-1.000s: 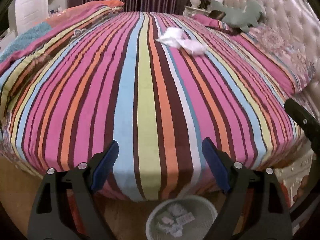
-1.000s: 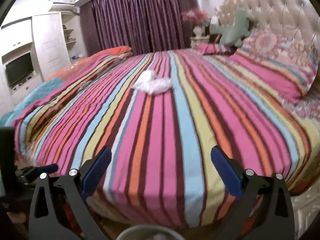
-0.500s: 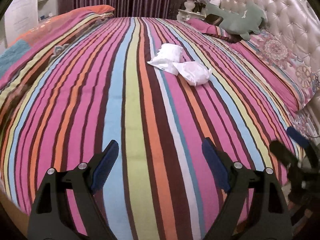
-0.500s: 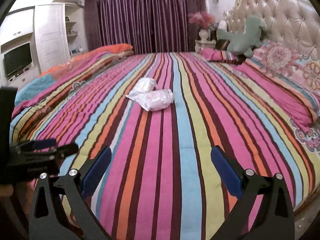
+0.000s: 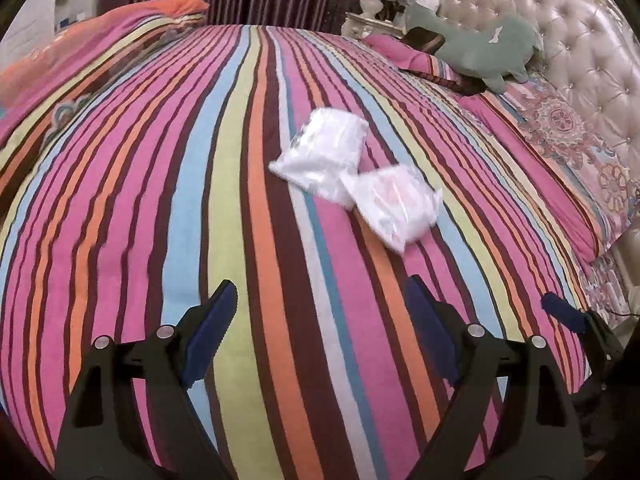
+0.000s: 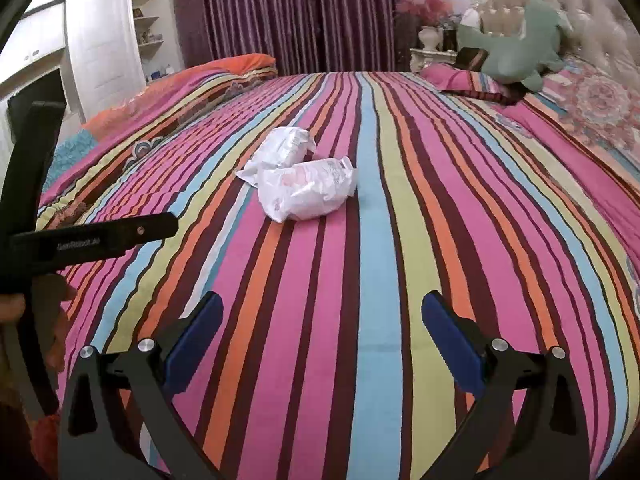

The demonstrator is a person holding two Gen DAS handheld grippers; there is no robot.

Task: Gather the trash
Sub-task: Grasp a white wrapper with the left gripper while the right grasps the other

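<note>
Two crumpled white plastic wrappers (image 5: 356, 176) are lying touching each other mid-bed on the striped bedspread (image 5: 160, 200). The left tool (image 5: 320, 316) and right tool (image 6: 322, 320) are hovering short of them, jaws apart and gripping nothing.

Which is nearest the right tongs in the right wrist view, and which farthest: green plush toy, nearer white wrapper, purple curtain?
1. Nearer white wrapper, mid-bed, ahead.
2. Green plush toy, by the headboard, right.
3. Purple curtain, behind the bed.
</note>
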